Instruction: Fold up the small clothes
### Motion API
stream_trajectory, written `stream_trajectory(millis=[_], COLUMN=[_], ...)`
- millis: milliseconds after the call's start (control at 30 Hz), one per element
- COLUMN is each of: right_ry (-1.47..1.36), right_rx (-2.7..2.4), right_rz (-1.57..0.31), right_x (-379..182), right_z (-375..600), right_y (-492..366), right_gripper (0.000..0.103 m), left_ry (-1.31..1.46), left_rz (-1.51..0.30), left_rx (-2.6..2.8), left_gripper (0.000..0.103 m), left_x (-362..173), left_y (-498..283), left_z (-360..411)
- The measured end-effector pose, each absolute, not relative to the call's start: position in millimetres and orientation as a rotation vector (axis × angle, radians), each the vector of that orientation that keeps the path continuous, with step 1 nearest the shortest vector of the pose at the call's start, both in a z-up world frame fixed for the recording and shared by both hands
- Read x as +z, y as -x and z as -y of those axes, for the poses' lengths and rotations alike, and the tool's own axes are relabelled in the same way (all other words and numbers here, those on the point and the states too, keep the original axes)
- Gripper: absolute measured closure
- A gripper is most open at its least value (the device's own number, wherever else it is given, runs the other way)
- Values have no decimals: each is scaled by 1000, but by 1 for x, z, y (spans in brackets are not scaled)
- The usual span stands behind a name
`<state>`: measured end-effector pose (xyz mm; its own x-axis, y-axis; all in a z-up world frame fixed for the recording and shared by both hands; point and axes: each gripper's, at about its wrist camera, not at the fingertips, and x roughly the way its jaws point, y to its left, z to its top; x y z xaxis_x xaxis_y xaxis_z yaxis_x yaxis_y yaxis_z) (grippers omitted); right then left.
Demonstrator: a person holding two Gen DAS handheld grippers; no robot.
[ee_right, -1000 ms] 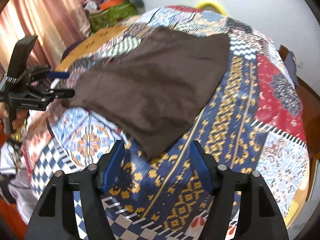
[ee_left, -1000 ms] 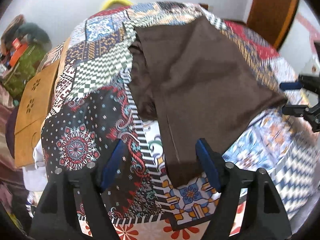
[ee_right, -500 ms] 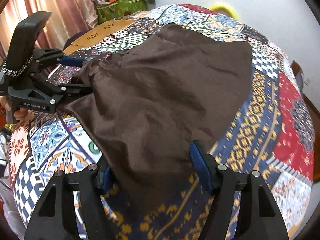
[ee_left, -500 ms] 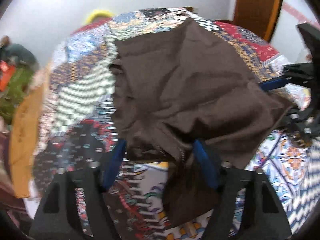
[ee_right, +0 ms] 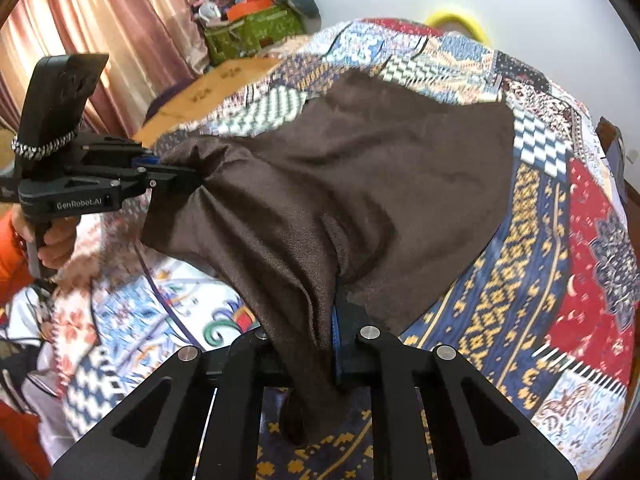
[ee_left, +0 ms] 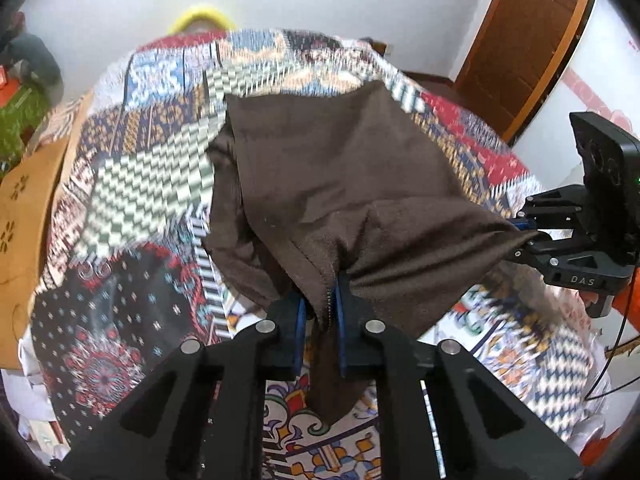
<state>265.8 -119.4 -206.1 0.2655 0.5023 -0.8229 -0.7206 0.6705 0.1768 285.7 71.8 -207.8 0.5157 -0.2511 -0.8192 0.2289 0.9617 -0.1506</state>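
A dark brown garment (ee_left: 340,184) lies on a patchwork bedspread (ee_left: 152,184); it also shows in the right wrist view (ee_right: 360,200). My left gripper (ee_left: 320,312) is shut on its near left corner, by a zip edge, and holds it above the bed. My right gripper (ee_right: 316,320) is shut on the near right corner, also lifted. Each gripper shows in the other's view: the right one (ee_left: 524,236) and the left one (ee_right: 188,178), both pinching cloth. The far edge of the garment still rests on the bed.
A wooden board (ee_left: 28,208) lies at the bed's left side. A brown door (ee_left: 532,40) stands at the back right. Pink curtains (ee_right: 104,28) and a cluttered green box (ee_right: 252,28) are beyond the bed. A yellow ring (ee_left: 202,18) peeks over the far edge.
Both grippers went from open around the garment's near corners to shut on them. They have lifted the near edge off the bedspread, so the cloth now drapes between them.
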Motion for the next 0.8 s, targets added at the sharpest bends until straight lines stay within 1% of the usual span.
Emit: stream_trajectory(millis=[200,433,567,800], right_ry=[220,209,206,232], right_rx=[846,837,828,816], right_rz=[-943,-920,-965,-1052], right_x=[-168,-147,-151,-176], right_z=[124,112,106,97], right_y=[-281,-331,-373,-428], right_gripper=[94,94,94,93], left_ry=[121,183,213,297], left_rz=[-957,-945,-983,-1073], left_rx=[-285,-251,-227,-214], left_gripper=[91,91,91,91], left_x=[-175,-158,-168,-208], left_y=[-311,-362,-398,-457], left_z=[-83,-97,-104,-121])
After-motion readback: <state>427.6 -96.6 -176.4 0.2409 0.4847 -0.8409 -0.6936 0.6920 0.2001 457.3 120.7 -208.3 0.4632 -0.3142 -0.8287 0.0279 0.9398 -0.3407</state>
